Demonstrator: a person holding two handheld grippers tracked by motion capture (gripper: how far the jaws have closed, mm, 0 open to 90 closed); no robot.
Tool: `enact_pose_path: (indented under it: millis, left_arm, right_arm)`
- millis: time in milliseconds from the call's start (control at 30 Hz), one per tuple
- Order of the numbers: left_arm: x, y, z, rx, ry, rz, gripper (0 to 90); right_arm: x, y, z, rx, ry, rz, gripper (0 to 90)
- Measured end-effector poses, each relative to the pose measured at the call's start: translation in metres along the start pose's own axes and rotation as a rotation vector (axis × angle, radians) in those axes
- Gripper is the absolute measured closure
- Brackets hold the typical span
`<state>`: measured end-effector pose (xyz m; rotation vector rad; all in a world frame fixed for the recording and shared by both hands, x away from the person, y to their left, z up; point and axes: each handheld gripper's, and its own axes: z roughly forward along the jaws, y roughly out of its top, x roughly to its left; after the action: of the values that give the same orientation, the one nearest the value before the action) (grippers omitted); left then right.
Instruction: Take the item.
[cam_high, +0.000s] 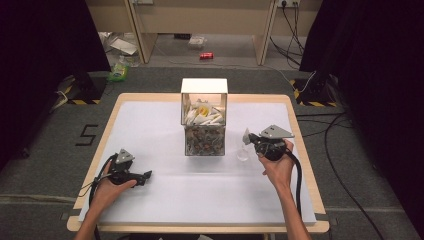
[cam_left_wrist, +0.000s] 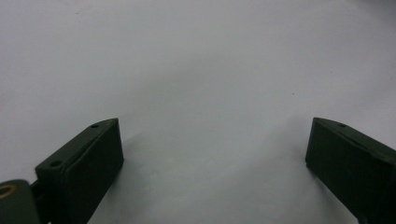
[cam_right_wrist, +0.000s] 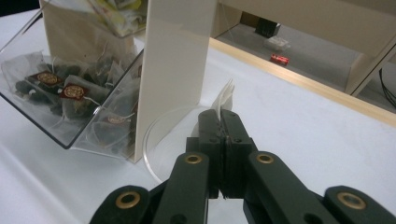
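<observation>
Right hand-held gripper: clenched on a white tea bag, just right of the dispenser box.
Tea bag: pinched between the pads, above a clear glass beside the box.
Left hand-held gripper: released, jaws apart over bare bench, left and nearer than the box.

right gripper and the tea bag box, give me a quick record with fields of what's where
right gripper: jaws shut on a white tea bag, held above a clear glass
clear glass: on the table, right of the dispenser box as the high view shows it
dispenser box: mid-table, white and yellow sachets in the upper tier, dark tea bags in the clear lower tray
left gripper: jaws open, nothing between them, over bare white table
</observation>
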<state>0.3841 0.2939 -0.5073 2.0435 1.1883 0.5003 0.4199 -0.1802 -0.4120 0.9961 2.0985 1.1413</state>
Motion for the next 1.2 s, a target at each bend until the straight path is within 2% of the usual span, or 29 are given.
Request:
enact_pose_path:
  millis: [300,667,1000,1200]
  left_arm:
    - [0.0000,0.0000,0.0000,0.000,0.000,0.000,3.3]
    - [0.0000,0.0000,0.0000,0.000,0.000,0.000,3.3]
    - [-0.0001,0.0000,0.0000,0.000,0.000,0.000,3.3]
    - [-0.0001,0.0000,0.0000,0.000,0.000,0.000,3.2]
  right_arm:
    - [0.0043,-0.0035,0.0076,0.030,0.007,-0.018,89.3]
    - [0.0041,-0.0057,0.0102,0.041,0.013,-0.010,86.7]
    - [0.0069,-0.0011,0.0074,0.019,0.016,0.002,77.8]
    - [0.0072,0.0033,0.0031,-0.004,0.014,0.017,66.4]
